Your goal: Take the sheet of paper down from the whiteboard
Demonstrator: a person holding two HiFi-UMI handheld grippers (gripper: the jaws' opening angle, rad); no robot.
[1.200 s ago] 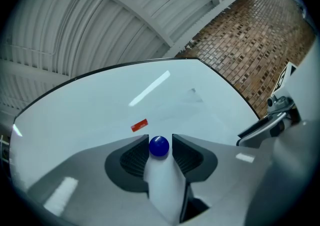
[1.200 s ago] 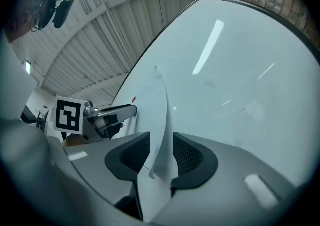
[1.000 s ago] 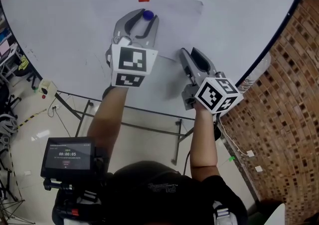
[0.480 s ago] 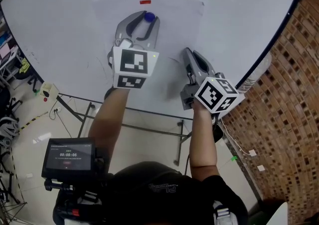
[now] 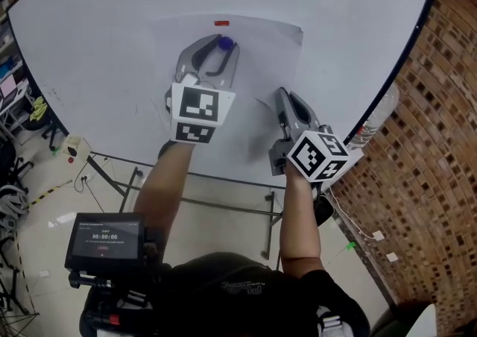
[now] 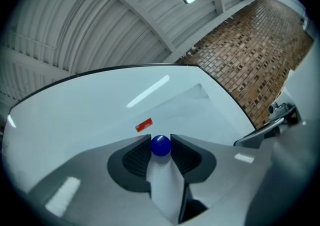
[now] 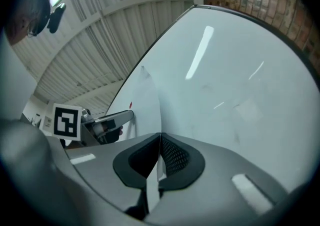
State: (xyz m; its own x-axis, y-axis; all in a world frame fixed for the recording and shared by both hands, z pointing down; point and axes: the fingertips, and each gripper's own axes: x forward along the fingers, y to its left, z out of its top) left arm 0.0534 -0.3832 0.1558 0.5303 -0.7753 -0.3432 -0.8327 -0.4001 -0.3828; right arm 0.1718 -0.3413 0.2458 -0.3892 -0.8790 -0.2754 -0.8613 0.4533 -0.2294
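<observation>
A white sheet of paper (image 5: 261,52) hangs on the whiteboard (image 5: 97,30), with a small red magnet (image 5: 221,23) at its top edge. My left gripper (image 5: 223,41) is shut on a round blue magnet (image 5: 226,43) that sits on the sheet below the red one. In the left gripper view the blue magnet (image 6: 160,145) is wedged between the pads, with the red magnet (image 6: 144,125) just beyond. My right gripper (image 5: 281,94) is shut on the sheet's lower edge. In the right gripper view the paper (image 7: 145,100) runs edge-on into the closed right gripper (image 7: 160,137).
A brick wall (image 5: 432,142) stands close along the board's right side. Below the board are its metal stand legs (image 5: 186,179). A small screen (image 5: 103,238) is mounted near the person's body. The left gripper (image 7: 107,122) shows at the left of the right gripper view.
The right gripper's jaws have closed on the paper's lower edge. The left gripper stays at the blue magnet, and neither hand has shifted noticeably.
</observation>
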